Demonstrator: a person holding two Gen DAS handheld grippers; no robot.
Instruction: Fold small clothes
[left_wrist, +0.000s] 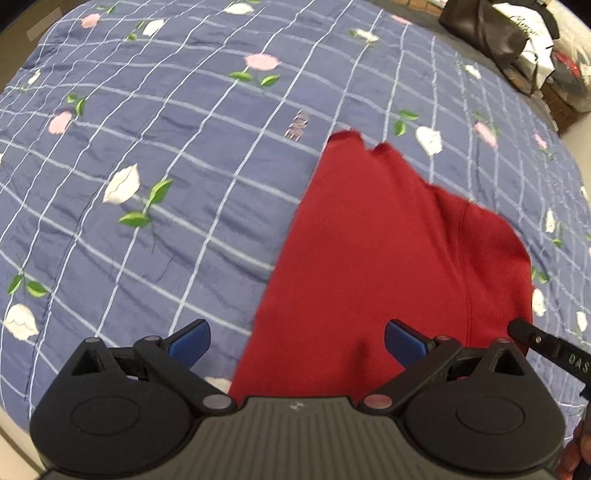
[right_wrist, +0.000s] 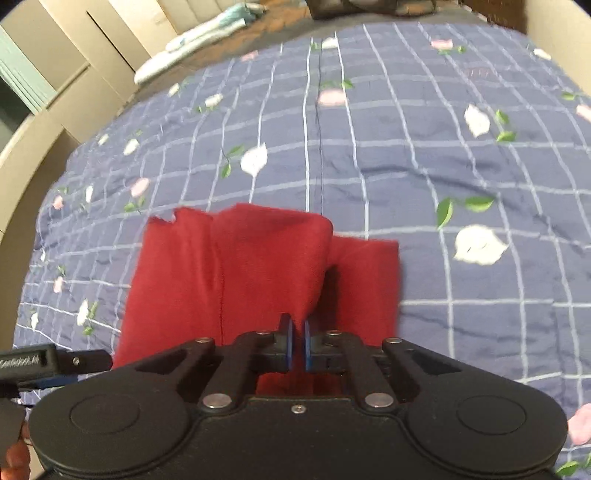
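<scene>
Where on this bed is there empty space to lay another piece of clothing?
The blue floral bedspread lies bare left of the red garment and beyond its far edge. It is crowded at the far right corner, where bags are piled.

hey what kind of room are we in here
Most likely a bedroom: a blue checked floral bedspread covers a bed, a red garment lies on it, and pale panelled cupboard doors stand beyond.
</scene>
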